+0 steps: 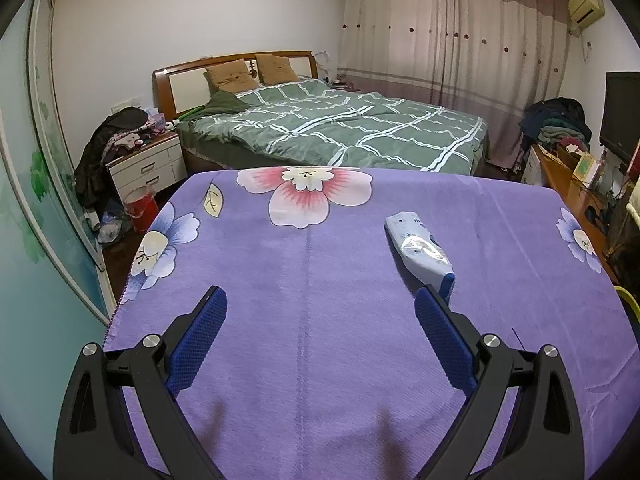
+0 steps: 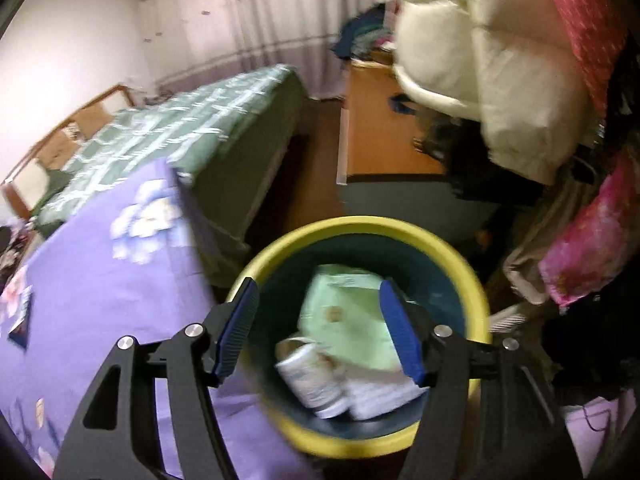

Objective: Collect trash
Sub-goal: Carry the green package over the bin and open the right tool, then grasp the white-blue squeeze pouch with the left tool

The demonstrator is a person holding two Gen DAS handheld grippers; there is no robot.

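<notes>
While over yellow bin (image 2: 362,236) | right claw (image 2: 320,334) spread, empty | left claw (image 1: 320,308) spread

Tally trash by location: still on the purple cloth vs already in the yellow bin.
On the purple cloth: 1, a blue-and-white packet
In the yellow bin: 3, a pale green packet, a white can and a white packet
Total: 4 (blur may hide more in the bin)
</notes>
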